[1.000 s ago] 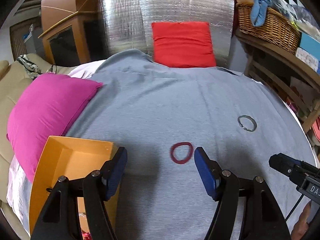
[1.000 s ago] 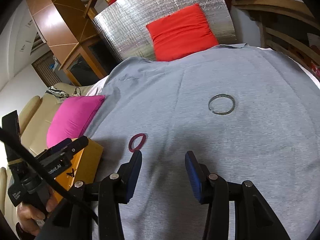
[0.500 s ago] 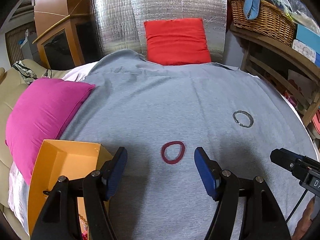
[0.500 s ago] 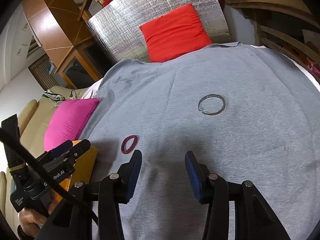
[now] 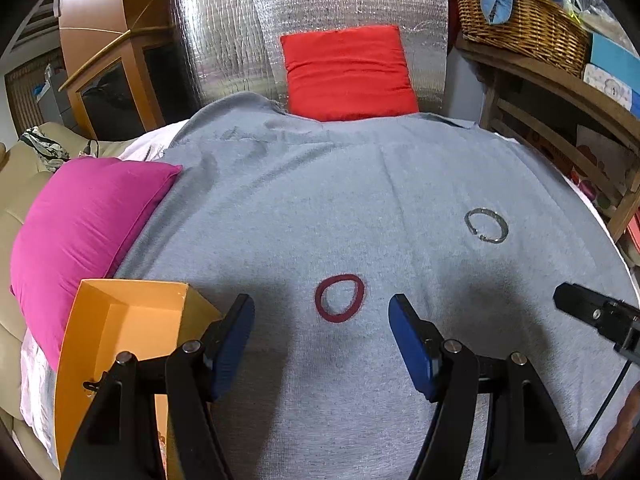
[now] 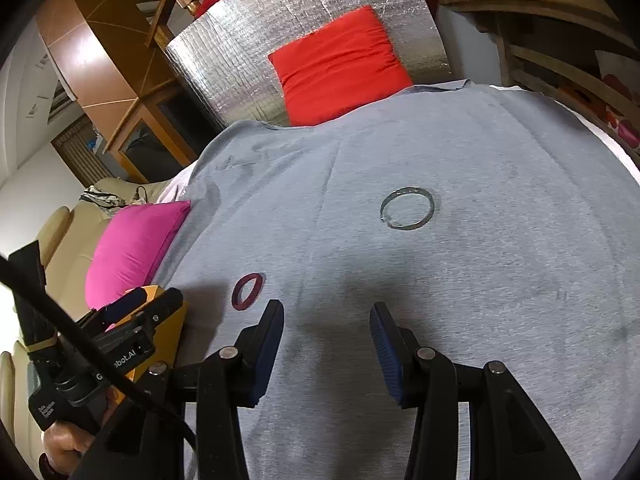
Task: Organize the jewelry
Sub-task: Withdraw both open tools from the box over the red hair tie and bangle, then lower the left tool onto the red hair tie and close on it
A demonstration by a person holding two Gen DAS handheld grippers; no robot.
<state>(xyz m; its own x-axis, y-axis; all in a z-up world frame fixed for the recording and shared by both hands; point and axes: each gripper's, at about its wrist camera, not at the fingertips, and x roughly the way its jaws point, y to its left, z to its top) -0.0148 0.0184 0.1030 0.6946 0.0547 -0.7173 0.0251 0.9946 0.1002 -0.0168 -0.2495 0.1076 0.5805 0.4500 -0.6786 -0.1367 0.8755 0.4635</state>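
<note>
A dark red bangle lies flat on the grey cloth, just ahead of my open, empty left gripper. It also shows in the right wrist view, left of the right fingers. A silver bangle lies farther right; in the right wrist view it lies well ahead of my open, empty right gripper. An open orange box stands at the left, beside the left gripper.
A pink cushion lies left of the cloth, a red cushion at the back against a silver foil panel. A wooden shelf with a wicker basket stands at the right. The right gripper's body is at the right edge.
The left gripper has swung right, so the red bangle now sits centred between its fingers instead of near the right one. The right gripper has moved slightly; both bangles lie still.
</note>
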